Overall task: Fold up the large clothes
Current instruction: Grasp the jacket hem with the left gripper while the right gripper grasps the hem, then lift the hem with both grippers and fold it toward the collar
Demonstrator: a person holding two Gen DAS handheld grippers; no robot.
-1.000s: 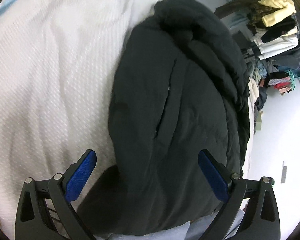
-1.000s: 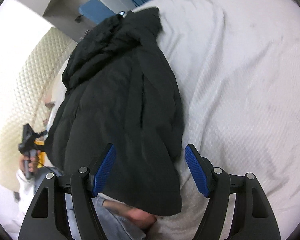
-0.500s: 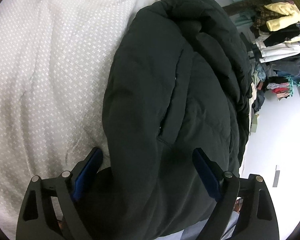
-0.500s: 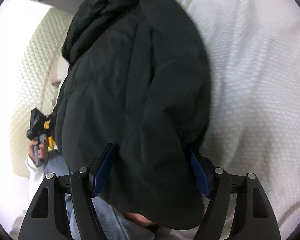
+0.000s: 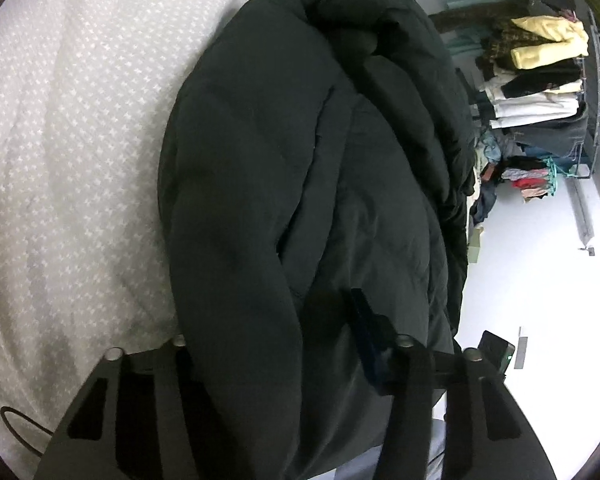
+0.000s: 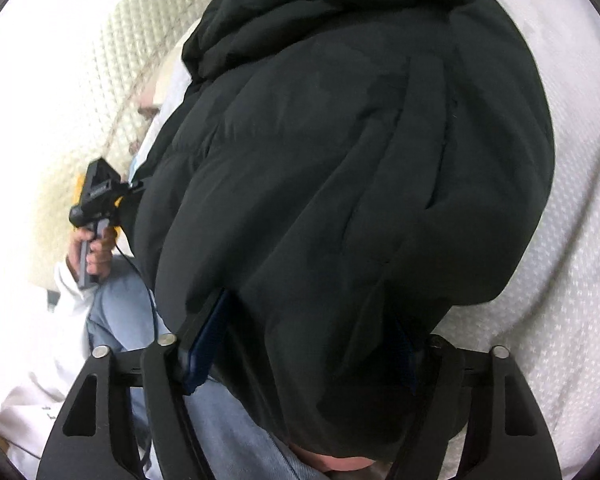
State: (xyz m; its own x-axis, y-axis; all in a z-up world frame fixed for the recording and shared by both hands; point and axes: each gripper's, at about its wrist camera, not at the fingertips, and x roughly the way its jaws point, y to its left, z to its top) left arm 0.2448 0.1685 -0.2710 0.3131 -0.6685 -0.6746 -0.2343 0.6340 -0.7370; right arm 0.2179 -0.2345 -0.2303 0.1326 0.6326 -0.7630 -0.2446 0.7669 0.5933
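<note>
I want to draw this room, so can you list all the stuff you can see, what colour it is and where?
puffy jacket: one, black, lying on the bed, its near hem between both sets of jaws
bed cover: one, white, dotted weave, under the jacket
headboard: one, cream, quilted, past the jacket in the right wrist view
hanging clothes: many, yellow, white, black, blue, on a rack at the far right
clothes pile: one heap, red and teal, below the rack
jeans: one pair, light blue, on the person's legs
left gripper: one, black, blue pads, hem bunched in its jaws
right gripper: one, black, blue pads, jaws wide around the hem
</note>
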